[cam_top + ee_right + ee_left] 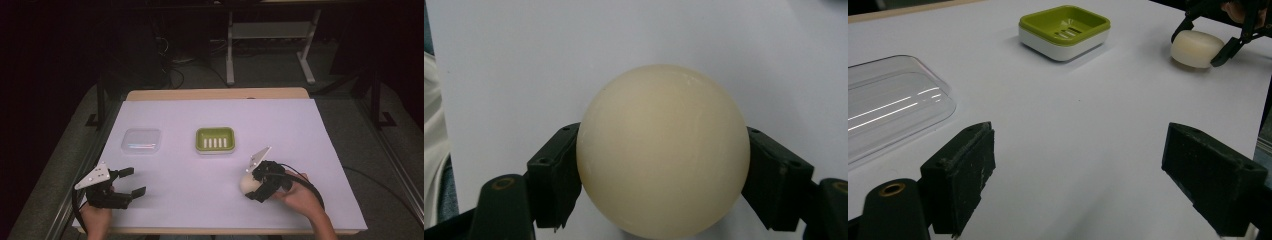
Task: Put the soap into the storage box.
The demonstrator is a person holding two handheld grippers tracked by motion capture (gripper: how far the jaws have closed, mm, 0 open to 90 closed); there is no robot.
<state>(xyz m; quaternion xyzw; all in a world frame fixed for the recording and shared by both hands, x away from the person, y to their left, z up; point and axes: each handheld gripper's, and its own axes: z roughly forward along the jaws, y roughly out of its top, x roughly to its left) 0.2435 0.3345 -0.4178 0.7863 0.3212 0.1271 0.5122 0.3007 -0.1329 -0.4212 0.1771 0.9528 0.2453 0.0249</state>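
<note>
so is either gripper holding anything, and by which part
The right gripper grips the round cream soap bar by its two opposite sides. The left gripper is open, holding nothing.

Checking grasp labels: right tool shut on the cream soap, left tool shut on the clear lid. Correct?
Not quite. The left tool is open and empty; the left gripper view shows its jaws wide apart, the clear lid lying beside them. The right tool is indeed shut on the cream soap.

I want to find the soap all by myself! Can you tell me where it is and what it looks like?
Start at the white table and find the green soap dish in its middle. Come towards the person's right hand: the soap sits between the black jaws of the right tool. It is the one creamy, rounded lump; the clear plastic lid is flat and see-through.
</note>
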